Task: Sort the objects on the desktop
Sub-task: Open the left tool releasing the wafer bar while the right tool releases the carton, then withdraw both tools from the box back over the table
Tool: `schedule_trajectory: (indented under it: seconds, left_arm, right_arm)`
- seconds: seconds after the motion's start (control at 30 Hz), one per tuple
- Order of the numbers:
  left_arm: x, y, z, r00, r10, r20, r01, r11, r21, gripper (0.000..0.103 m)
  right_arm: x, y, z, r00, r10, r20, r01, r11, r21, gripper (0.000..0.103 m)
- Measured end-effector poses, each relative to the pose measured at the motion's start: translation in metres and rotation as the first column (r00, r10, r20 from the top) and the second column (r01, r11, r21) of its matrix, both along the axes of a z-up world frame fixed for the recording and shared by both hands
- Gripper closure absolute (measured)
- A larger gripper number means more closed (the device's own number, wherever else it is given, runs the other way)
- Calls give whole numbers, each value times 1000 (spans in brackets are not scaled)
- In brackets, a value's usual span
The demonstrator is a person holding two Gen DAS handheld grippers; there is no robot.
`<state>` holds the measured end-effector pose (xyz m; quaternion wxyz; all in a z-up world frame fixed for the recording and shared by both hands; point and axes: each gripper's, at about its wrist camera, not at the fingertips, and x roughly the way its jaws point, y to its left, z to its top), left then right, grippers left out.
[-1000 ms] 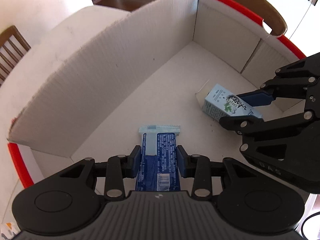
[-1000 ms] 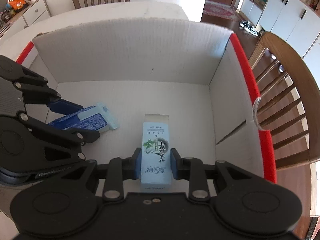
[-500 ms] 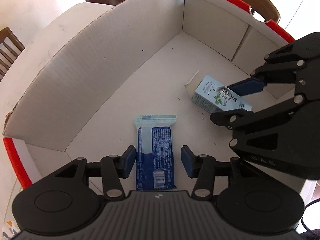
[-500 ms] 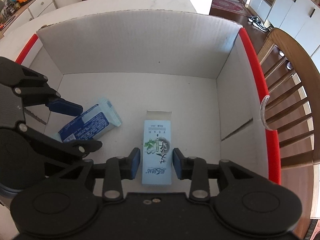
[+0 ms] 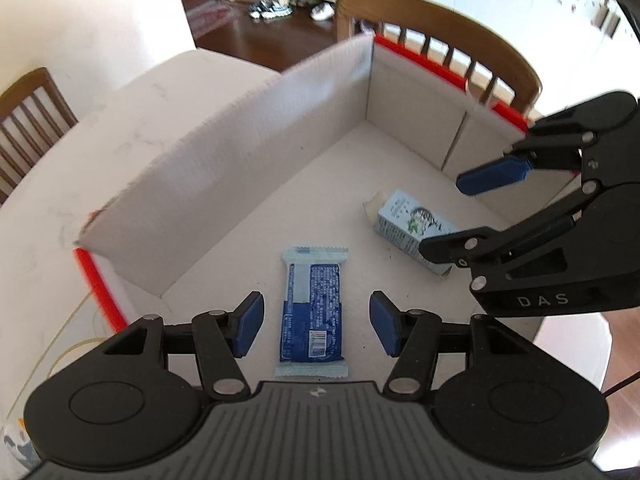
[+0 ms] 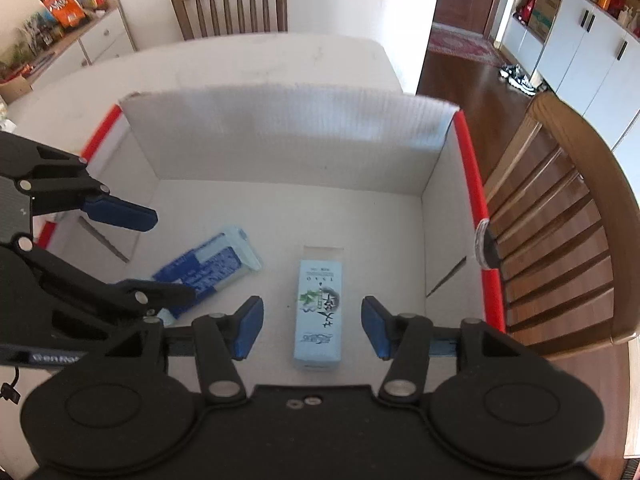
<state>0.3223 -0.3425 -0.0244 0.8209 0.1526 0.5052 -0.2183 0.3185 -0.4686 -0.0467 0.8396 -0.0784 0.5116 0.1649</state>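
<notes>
1. the left gripper (image 5: 316, 324) has just been opening its jaws; they stand apart on either side of the blue snack packet (image 5: 312, 312), clear of it, and the packet lies flat on the box floor.
2. the right gripper (image 6: 312, 326) has likewise just been opening; its jaws flank the pale blue carton (image 6: 319, 312) without touching it, and the carton lies on its side.
3. packet and carton lie near each other, apart, inside the white cardboard box (image 6: 288, 132) with red-edged rims.
4. the box sits on a white bench (image 6: 240, 64).
5. beyond stand wooden chairs (image 6: 230, 4); the far sideboard clutter is too blurred to name.
</notes>
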Motion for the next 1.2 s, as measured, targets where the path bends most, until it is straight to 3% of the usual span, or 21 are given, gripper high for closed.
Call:
schedule_trajectory:
  seconds: [0.4,0.7,0.97,1.2]
  left_arm:
    - [-24,12,26,985,96,142,-88,995,-56,46]
    - [-57,40,45,968,142,209,-112,983,-149,46]
    - [-89,75,61,949,178,259,-127,971,-201,46]
    - [-114,111,69,943,214,256,-147,955,-258,46]
  right_arm:
    - [-30,-1,29,997,-20,80,14,997,78,47]
    - [-55,13,45,990,-40,134,22,991,131,44]
    - [-77,34,59,986,-49,161,21,985,169,42]
    - [-94,60,66,984,-60,169,27,981,194,41]
